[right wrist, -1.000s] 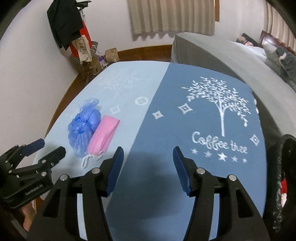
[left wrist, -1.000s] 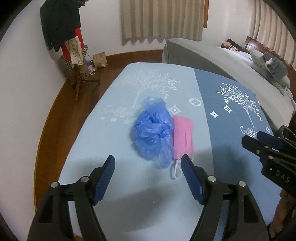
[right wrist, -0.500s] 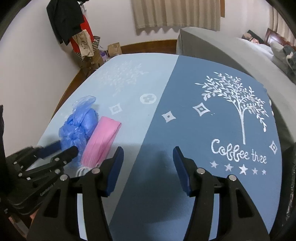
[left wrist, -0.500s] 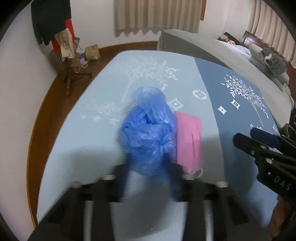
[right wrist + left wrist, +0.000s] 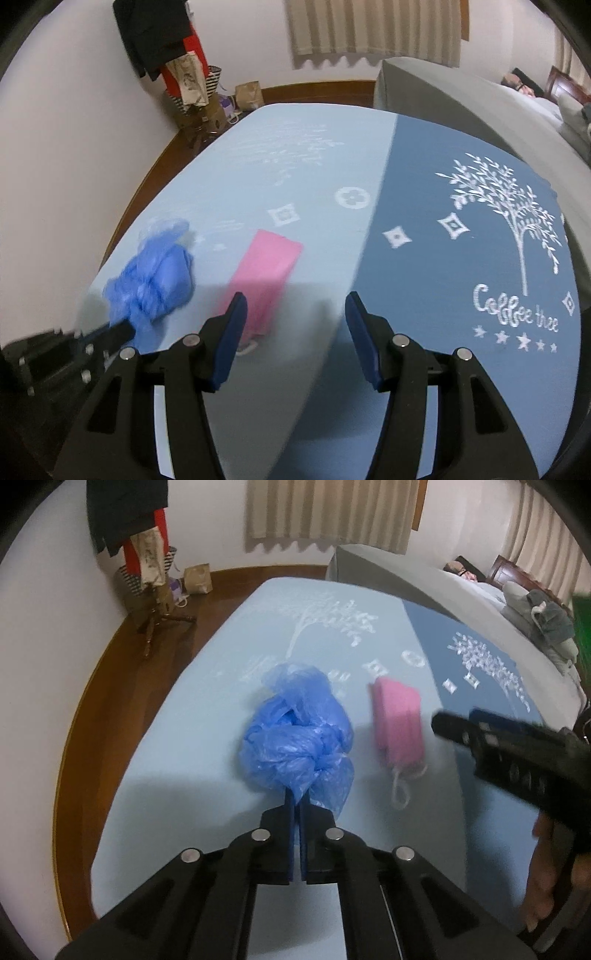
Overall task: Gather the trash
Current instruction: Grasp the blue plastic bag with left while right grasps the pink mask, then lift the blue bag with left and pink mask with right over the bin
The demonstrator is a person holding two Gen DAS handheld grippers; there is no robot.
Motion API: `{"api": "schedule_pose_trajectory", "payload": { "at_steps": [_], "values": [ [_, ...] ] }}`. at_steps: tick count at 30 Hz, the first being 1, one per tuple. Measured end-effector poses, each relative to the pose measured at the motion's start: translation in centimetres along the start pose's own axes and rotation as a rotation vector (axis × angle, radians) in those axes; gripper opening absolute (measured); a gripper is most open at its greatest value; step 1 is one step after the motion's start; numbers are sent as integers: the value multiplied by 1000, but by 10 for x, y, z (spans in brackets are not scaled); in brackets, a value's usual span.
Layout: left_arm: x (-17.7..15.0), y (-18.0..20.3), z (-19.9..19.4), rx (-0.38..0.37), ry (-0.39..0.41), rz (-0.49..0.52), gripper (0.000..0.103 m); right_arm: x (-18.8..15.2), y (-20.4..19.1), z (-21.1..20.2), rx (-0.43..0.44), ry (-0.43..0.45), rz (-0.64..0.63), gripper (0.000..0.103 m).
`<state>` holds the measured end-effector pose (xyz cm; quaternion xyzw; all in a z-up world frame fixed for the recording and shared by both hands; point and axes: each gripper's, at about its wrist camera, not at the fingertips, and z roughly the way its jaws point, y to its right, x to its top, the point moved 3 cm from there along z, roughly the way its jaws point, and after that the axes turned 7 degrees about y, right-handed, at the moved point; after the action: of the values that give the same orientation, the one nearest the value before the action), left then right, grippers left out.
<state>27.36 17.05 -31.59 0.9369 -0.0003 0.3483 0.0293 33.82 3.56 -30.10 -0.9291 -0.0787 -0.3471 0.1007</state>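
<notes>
Gripping: left tool (image 5: 297,802) clenched on the near edge of the blue plastic bag (image 5: 295,740), pads pressed together with film pinched between.
Waiting: right tool (image 5: 295,334) released, fingers wide apart, low over the bench (image 5: 424,277) with the pink face mask's near end just ahead of its left finger.
Location: bag bunched on the pale blue half of the cloth; pink face mask (image 5: 397,720) just beside it, to its right, ear loop trailing toward the camera.
Technique: best lifted straight up and slowly, thin film likely to slip or tear from so small a pinch.
Next: mask probably best taken across its folded body, not by the loop.
Progress: early, neither item binned; no bin clearly in view.
</notes>
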Motion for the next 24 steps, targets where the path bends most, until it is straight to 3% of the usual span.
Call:
{"api": "schedule_pose_trajectory", "payload": {
  "at_steps": [3,6,13,24],
  "values": [
    [-8,-7,-3,7,-7,-14,2,-1,-14,7,14,-6,-15,54],
    [-9,-11,-7,9,-3,-23,2,-5,-25,18,26,-30,-32,46],
    [-5,-10,-12,20,12,-17,2,-6,-31,27,59,-63,-36,6],
    [10,2,-33,21,56,-4,2,-5,-22,-11,79,-25,-14,3]
  ]
}}
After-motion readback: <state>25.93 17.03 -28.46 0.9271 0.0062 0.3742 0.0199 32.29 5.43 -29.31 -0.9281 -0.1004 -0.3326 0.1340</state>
